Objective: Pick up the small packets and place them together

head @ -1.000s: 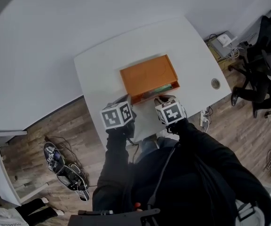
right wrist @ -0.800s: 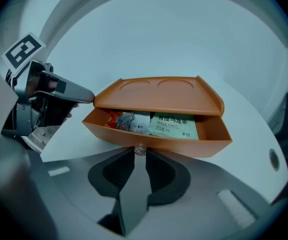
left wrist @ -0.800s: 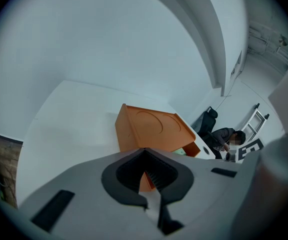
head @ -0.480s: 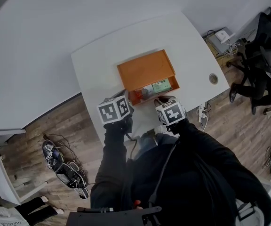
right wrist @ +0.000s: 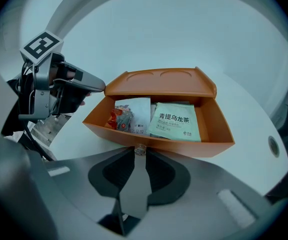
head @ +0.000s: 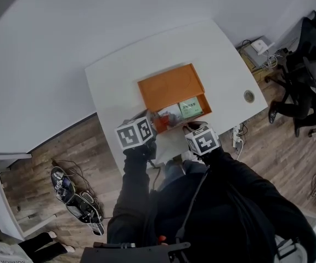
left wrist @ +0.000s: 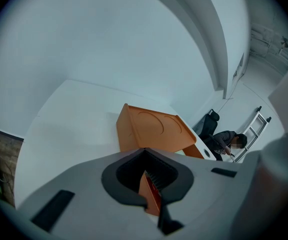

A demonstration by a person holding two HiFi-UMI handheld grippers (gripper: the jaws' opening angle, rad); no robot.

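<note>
An orange box (head: pixel 171 85) stands on the white table (head: pixel 119 73); its drawer (right wrist: pixel 211 129) is drawn out toward me. Two small packets lie in the drawer: a green-and-white one (right wrist: pixel 176 120) on the right and a white one with red print (right wrist: pixel 130 115) on the left. In the head view the green packet (head: pixel 190 107) and the white packet (head: pixel 169 115) lie side by side. My right gripper (right wrist: pixel 140 153) is shut on the small knob (right wrist: pixel 140 148) at the drawer's front. On the box's left front corner my left gripper (left wrist: pixel 151 186) is shut, with an orange wall (left wrist: pixel 150 196) between its jaws.
The table's near edge runs just under both grippers. A round cable hole (head: pixel 249 96) sits at the table's right. A person on an office chair (head: pixel 311 75) is at the far right. Shoes (head: pixel 70 193) lie on the wooden floor at the left.
The drawer has slid out toward me with my right gripper on its knob, and the two packets have come into view. My left gripper has stayed at the box's corner.
</note>
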